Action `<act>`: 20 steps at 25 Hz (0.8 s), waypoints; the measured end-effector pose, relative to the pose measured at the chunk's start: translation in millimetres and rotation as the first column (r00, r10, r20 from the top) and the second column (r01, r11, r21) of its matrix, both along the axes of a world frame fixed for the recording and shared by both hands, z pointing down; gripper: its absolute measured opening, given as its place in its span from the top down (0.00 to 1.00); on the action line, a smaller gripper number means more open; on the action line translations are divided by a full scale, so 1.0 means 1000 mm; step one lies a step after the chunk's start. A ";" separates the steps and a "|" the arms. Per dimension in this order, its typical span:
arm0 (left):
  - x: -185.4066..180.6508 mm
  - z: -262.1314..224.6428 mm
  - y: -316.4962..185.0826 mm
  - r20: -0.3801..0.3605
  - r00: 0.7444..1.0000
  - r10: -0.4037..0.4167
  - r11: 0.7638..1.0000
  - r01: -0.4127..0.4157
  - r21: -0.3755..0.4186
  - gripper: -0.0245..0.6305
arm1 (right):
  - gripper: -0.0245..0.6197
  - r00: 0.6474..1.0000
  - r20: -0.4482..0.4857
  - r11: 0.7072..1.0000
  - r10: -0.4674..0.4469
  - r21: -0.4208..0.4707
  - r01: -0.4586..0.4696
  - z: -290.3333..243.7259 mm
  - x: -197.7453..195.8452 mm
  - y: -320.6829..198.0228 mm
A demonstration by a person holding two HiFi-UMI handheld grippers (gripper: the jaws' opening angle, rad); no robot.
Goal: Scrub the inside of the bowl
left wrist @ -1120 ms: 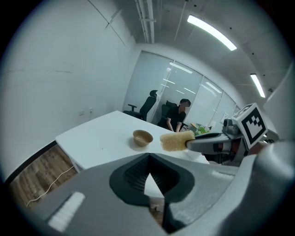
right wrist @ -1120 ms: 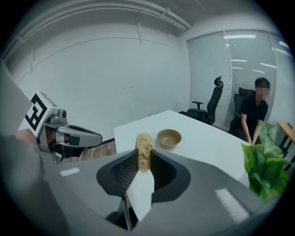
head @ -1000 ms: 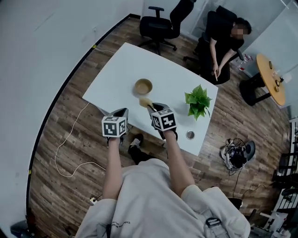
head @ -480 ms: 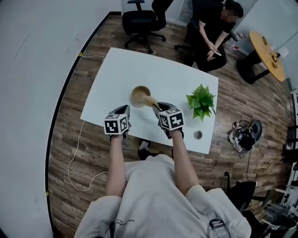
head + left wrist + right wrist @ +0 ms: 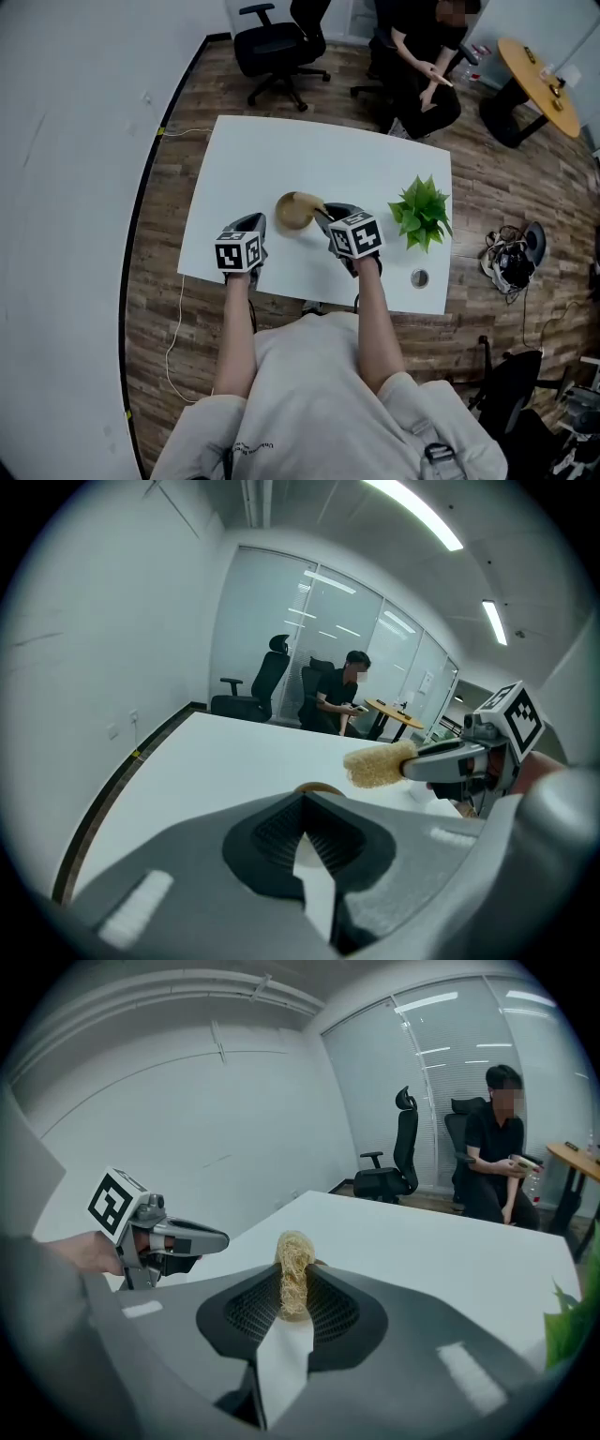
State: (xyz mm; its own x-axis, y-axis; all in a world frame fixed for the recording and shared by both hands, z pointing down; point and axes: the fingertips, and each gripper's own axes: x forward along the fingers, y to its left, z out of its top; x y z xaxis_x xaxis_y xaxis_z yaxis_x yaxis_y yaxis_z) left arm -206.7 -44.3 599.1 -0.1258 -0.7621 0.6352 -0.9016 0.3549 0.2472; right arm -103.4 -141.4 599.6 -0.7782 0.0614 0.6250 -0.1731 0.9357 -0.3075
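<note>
Bowl: a brown bowl (image 5: 287, 216) stands on the white tabletop (image 5: 281, 155), toward its near edge, in front of the person who holds the tools.
Scrubber: a pale, rough scrubber (image 5: 293, 1274) is over the right side of the bowl in the head view. I cannot tell if it touches the inside.
Right claw: the right claw (image 5: 322, 215) is clenched on the scrubber, which sticks out past its jaws toward the bowl.
Left claw: the left claw (image 5: 302, 827) has its jaws pressed together with nothing between them. It hangs left of the bowl, apart from it.
Plant: a green plant (image 5: 421, 215) stands to the right of the right claw.
Cup: a small round cup (image 5: 419, 277) is near the front right corner.
Behind: a seated person (image 5: 422, 80) is beyond the far edge.
</note>
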 end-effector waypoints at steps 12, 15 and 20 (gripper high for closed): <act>-0.031 0.018 -0.017 -0.058 0.995 0.084 0.996 -0.084 -0.005 0.96 | 0.81 0.995 -0.037 0.995 0.095 0.037 -0.094 0.005 -0.007 -0.007; -0.037 0.024 -0.024 -0.071 0.983 0.167 0.985 -0.170 -0.039 0.96 | 0.81 0.984 -0.043 0.985 0.171 0.004 -0.171 0.010 -0.012 -0.006; -0.044 0.027 -0.039 -0.150 0.949 0.279 0.958 -0.287 -0.031 0.96 | 0.81 0.959 -0.100 0.964 0.265 0.017 -0.264 0.014 -0.019 0.009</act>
State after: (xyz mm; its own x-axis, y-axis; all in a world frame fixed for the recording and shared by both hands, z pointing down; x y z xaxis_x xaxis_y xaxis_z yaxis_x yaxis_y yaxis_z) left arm -251.0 -83.1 625.7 0.1847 -0.7192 0.6698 -0.9235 0.1061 0.3686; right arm -122.7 -132.0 613.5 -0.6996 -0.1401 0.7006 -0.4443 0.8533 -0.2730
